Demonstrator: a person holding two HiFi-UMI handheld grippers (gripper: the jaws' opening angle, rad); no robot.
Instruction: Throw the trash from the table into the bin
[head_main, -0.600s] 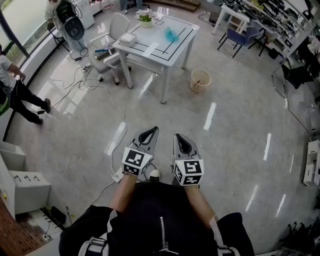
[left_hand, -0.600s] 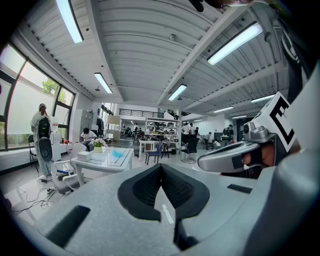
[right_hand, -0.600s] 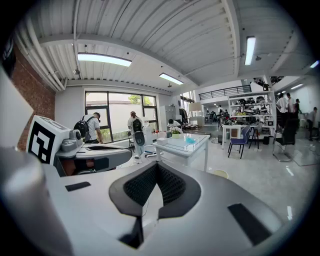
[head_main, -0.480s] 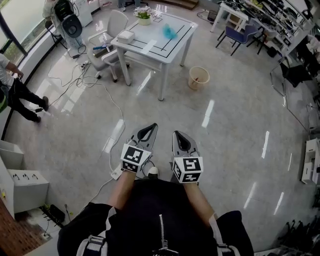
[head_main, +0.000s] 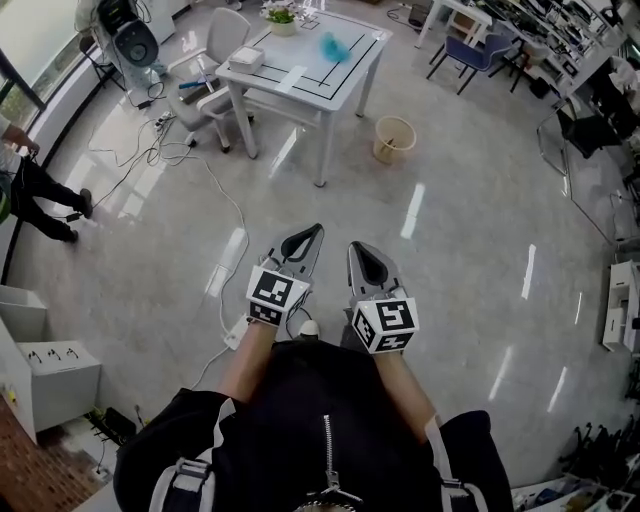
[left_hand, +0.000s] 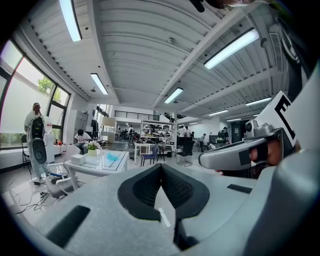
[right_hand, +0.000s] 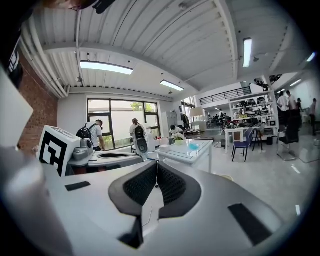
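The crumpled blue trash lies on the white table at the far end of the room, and shows small in the left gripper view and the right gripper view. A beige bin stands on the floor to the table's right. Both grippers are held side by side in front of the person's body, far from the table. My left gripper is shut with nothing in it, jaws meeting. My right gripper is shut and empty too.
A white box and a potted plant also sit on the table. A white chair stands at its left. Cables and a power strip lie on the glossy floor. A person stands at far left.
The table and bin have slid toward the top of the head view. Both grippers stay shut, side by side, a little higher in the frame.
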